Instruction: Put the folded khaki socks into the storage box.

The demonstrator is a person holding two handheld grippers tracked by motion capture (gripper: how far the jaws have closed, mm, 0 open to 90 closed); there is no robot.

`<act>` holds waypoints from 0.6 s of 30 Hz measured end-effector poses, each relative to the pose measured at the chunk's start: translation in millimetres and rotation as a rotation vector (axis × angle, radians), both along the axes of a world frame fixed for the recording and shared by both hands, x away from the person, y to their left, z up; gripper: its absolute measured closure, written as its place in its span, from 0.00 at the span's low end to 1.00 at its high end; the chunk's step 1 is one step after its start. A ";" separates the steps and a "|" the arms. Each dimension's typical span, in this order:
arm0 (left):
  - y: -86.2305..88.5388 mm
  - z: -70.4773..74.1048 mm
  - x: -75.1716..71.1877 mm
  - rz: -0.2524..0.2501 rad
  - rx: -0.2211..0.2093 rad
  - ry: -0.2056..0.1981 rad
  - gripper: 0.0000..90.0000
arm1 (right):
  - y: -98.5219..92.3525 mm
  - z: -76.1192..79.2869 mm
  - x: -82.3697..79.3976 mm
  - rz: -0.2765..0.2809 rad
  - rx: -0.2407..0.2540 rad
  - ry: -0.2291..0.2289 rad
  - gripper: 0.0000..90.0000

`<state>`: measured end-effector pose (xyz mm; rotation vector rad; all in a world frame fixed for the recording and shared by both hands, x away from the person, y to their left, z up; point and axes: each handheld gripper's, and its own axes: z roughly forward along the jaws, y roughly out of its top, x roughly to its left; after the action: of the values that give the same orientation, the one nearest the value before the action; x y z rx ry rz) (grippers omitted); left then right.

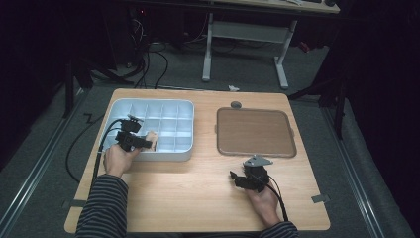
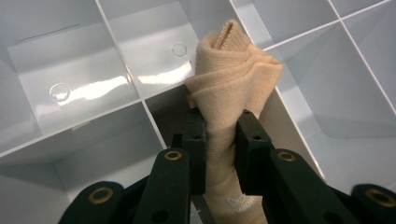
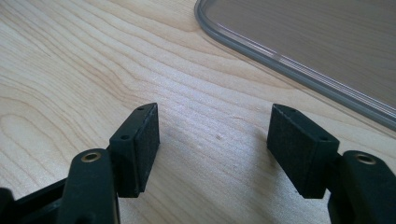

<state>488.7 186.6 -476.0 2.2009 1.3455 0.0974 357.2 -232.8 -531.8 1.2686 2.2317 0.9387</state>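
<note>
Your left tongs (image 2: 219, 135) are pinching the sock (image 2: 231, 84) over the tray (image 1: 184, 154); be centring it on one cell before releasing. Right tongs (image 3: 212, 140) are resting spread.

The wooden table (image 1: 198, 193) stands on grey carpet (image 1: 341, 163) in a dim room — light falls mainly on the tabletop. Beyond it stands a white-legged desk (image 1: 247, 32). Black cables (image 1: 148, 59) trail across the floor at the rear left. Dark surroundings — walls not discernible.
</note>
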 end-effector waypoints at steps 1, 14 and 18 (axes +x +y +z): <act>-0.1 -0.2 -0.1 0.000 -0.001 -0.003 0.85 | 0.0 0.0 0.0 0.000 0.000 0.000 0.38; 1.6 7.9 -3.4 0.051 -0.045 -0.052 0.73 | 0.0 0.0 -0.1 0.000 0.000 0.000 0.38; 0.4 7.6 -2.9 0.067 -0.043 -0.058 0.77 | 0.0 0.0 0.0 0.000 0.000 0.000 0.38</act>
<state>485.8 187.0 -468.4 2.1015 1.3765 0.1547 357.2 -232.8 -531.8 1.2684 2.2322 0.9387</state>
